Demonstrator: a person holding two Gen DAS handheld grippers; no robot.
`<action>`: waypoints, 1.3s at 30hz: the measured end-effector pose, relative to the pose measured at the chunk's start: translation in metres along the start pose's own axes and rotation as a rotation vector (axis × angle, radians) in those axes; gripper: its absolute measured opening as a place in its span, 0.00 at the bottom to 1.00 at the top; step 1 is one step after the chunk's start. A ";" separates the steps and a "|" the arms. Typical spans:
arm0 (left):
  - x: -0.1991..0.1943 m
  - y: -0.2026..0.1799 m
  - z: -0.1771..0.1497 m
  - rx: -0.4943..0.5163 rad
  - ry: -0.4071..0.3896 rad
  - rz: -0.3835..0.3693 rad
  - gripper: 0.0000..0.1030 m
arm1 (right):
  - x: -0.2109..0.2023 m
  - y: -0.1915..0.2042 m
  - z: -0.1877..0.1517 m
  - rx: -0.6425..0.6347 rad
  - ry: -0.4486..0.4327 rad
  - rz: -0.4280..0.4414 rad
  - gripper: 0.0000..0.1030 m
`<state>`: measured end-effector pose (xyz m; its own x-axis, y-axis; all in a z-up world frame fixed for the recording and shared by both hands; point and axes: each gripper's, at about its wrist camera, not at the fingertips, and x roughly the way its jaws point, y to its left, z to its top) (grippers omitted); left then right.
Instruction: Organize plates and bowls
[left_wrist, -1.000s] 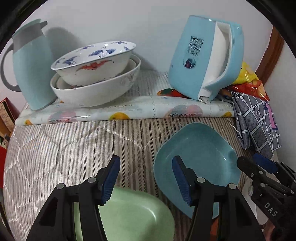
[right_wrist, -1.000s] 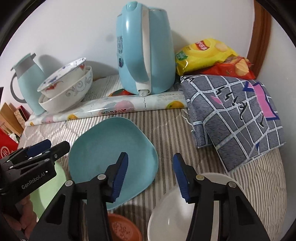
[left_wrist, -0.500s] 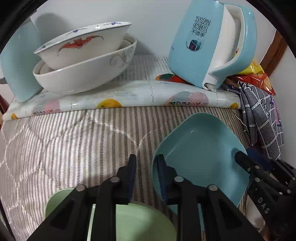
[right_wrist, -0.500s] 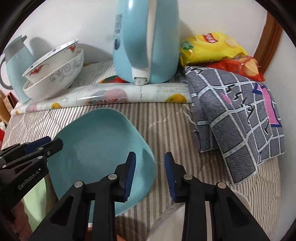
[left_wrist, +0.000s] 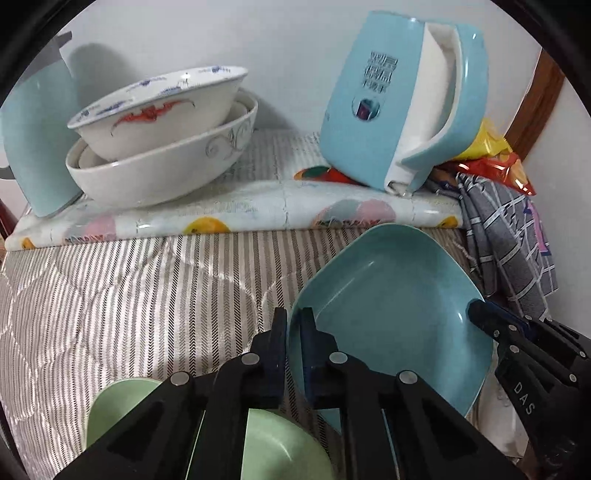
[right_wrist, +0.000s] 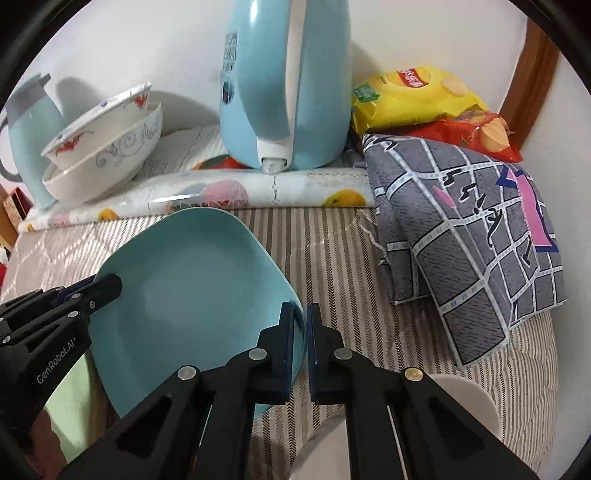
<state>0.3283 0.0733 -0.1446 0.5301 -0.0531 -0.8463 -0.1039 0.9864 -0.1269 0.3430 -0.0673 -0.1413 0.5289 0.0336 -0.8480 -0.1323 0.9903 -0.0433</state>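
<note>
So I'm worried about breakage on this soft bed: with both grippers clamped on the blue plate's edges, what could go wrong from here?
The left gripper and right gripper pinch only thin opposite rims of the blue plate, so it might tilt or slip if they move unevenly. The green plate and white bowl lie close underneath and could get knocked. The stacked bowls sit tilted on the folded mat, so adding to them could tip them.

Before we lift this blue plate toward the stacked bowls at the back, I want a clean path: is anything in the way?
Nothing visible blocks it. The blue plate is clamped at opposite rims by the left gripper and right gripper. Only bare striped quilt and the low fruit-print mat edge lie before the stacked bowls.
</note>
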 end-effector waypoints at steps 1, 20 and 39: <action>-0.003 0.000 0.000 0.000 -0.004 -0.003 0.07 | -0.006 -0.001 0.001 0.009 -0.010 0.004 0.06; -0.077 0.003 -0.027 -0.004 -0.070 -0.016 0.07 | -0.083 0.002 -0.027 0.039 -0.090 0.027 0.06; -0.140 0.030 -0.089 -0.026 -0.102 0.021 0.08 | -0.139 0.035 -0.088 0.023 -0.129 0.058 0.06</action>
<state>0.1754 0.0967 -0.0758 0.6102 -0.0151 -0.7921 -0.1369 0.9828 -0.1242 0.1907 -0.0495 -0.0715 0.6248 0.1062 -0.7735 -0.1470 0.9890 0.0170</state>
